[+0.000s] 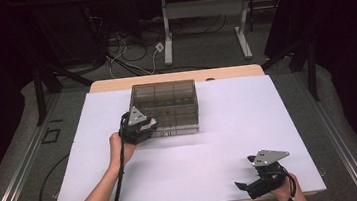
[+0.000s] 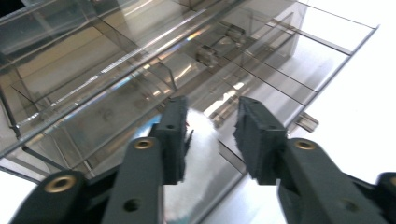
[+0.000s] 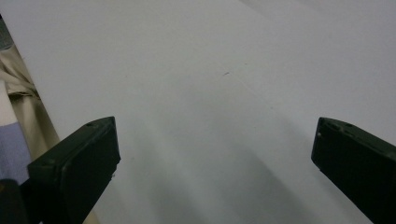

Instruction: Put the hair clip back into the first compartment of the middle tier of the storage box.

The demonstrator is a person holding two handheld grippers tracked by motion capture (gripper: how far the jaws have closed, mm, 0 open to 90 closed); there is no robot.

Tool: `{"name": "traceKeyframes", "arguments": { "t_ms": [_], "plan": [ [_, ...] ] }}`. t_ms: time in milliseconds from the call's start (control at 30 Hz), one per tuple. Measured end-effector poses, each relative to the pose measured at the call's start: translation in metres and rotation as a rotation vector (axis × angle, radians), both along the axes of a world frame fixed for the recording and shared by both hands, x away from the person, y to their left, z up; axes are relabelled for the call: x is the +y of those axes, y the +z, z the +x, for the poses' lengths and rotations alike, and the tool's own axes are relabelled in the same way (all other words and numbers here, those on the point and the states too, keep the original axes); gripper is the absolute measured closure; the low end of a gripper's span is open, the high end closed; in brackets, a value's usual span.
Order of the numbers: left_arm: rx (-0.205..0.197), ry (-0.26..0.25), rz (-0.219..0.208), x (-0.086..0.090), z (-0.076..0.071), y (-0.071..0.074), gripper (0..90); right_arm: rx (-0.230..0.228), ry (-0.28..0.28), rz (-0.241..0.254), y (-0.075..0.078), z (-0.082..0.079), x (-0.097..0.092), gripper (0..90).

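The left gripper (image 1: 148,125) sat right against the near left corner of the smoky clear organiser box (image 1: 167,106), with the person's left hand (image 1: 121,147) tucked in behind it. Seen from the left gripper view, the box (image 2: 140,70) lay straight ahead of the jaws and just above them, its thin dividers and small latches running away from the tips. The two pads stood apart with a gap between them, and nothing but the box's shiny surface showed through that gap; neither pad (image 2: 173,135) pressed on a wall or an edge. So the jaws were open there, parted beside the box rather than clamped on it. My read: the gripper was lined up on that corner to work the lid or the front edge, which would explain the steep angle along the box's face.

The right gripper (image 1: 248,186) rested well off to the side, at the near right corner of the white table (image 1: 249,123), far from the box. Its jaws were spread wide over bare tabletop (image 3: 210,93), empty. It looked parked out of the way, I judged, leaving the left one room at the box.
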State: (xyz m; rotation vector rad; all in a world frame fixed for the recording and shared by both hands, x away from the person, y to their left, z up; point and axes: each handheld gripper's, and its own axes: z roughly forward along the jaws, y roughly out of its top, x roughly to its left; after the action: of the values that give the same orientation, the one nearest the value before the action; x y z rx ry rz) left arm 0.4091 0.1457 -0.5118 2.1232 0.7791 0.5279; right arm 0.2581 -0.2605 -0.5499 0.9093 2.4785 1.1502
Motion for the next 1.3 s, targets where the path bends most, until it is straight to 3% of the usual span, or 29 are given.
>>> {"name": "traceKeyframes", "arguments": {
  "t_ms": [300,700,933,1300],
  "plan": [
    [0.015,-0.009,0.001,0.006,-0.012,0.002,43.1,-0.006,-0.007,0.005,0.0,-0.001,0.0,0.6],
    [0.012,-0.01,-0.03,0.005,-0.025,0.006,30.5,-0.005,-0.008,0.005,0.0,-0.001,0.0,0.6],
    [0.031,-0.004,-0.023,0.007,-0.03,0.004,17.7,-0.008,-0.003,0.006,0.0,0.0,0.0,0.6],
    [0.034,-0.006,-0.005,0.003,-0.038,0.001,7.8,-0.004,-0.009,0.006,0.0,-0.001,0.0,0.6]
  ]
}}
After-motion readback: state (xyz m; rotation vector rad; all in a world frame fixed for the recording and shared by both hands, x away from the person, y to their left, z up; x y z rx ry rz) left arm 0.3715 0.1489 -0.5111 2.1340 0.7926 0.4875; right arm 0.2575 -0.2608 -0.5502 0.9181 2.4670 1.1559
